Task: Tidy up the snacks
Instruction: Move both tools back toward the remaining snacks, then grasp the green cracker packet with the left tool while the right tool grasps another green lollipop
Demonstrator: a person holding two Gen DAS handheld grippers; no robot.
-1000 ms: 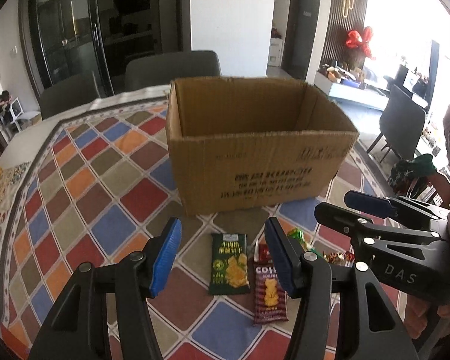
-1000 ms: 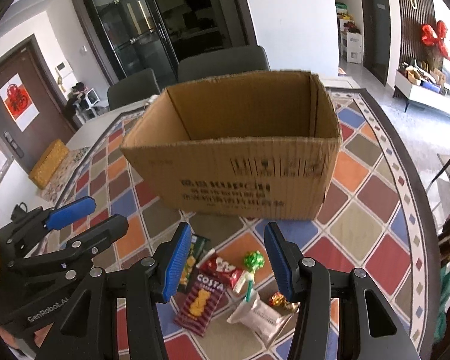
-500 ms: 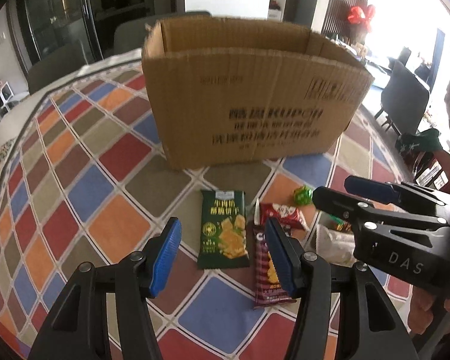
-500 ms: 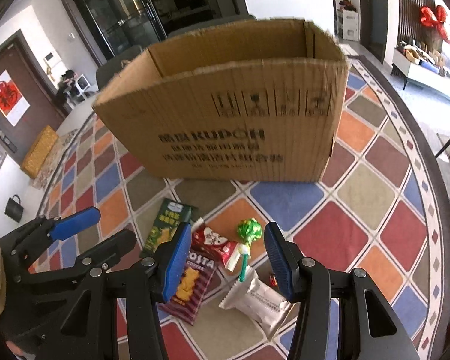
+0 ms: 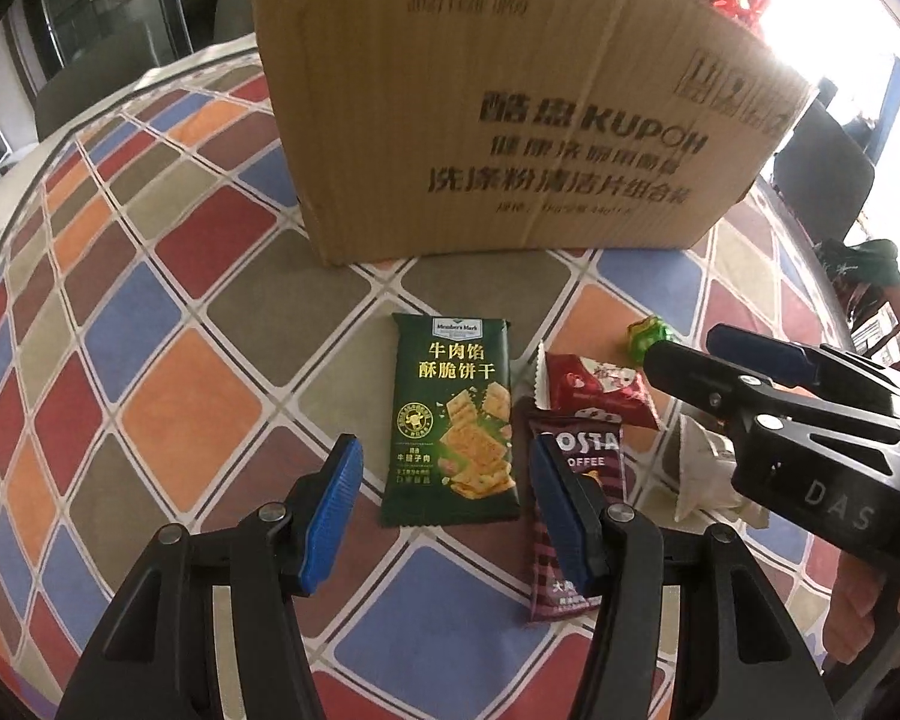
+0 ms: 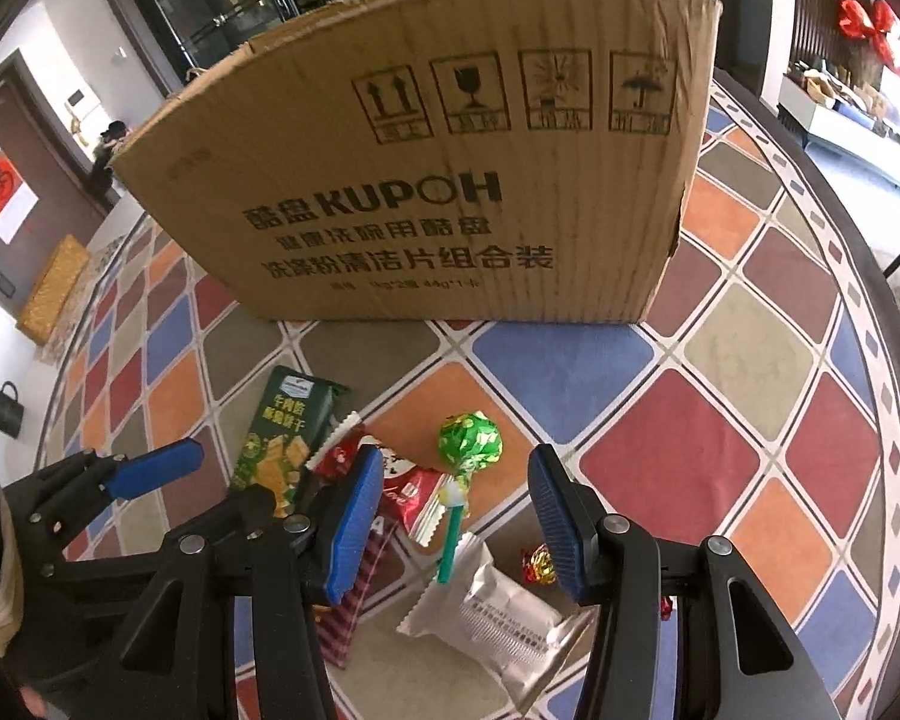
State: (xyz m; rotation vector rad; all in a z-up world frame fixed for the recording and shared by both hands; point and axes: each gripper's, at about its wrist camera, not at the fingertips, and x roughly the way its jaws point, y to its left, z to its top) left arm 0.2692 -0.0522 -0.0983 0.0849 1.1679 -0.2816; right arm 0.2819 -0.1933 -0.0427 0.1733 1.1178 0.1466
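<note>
The left tool (image 5: 444, 501) hangs low over the worktop (image 5: 150, 312) with its 2 blue-padded fingers spread wide and nothing between them touching the pads. Seen between them lies the green cracker packet (image 5: 453, 420), flat on the patterned cloth. Just to its right lies the dark Costa packet (image 5: 576, 540), partly hidden behind the right finger of that tool, and a red snack packet (image 5: 594, 390) overlaps the Costa packet's far end.

The right tool (image 6: 456, 516) is likewise spread open and empty, low over the snack pile. In its view a green-wrapped lollipop (image 6: 469, 441) lies between the fingers, its stick pointing toward the camera and reaching a silver-white packet (image 6: 498, 612) below. A small red-and-gold candy (image 6: 537, 564) sits beside the right finger.

The cardboard box (image 6: 450, 180) stands upright on the worktop beyond the snacks, apart from them, its printed side facing both cameras.
</note>
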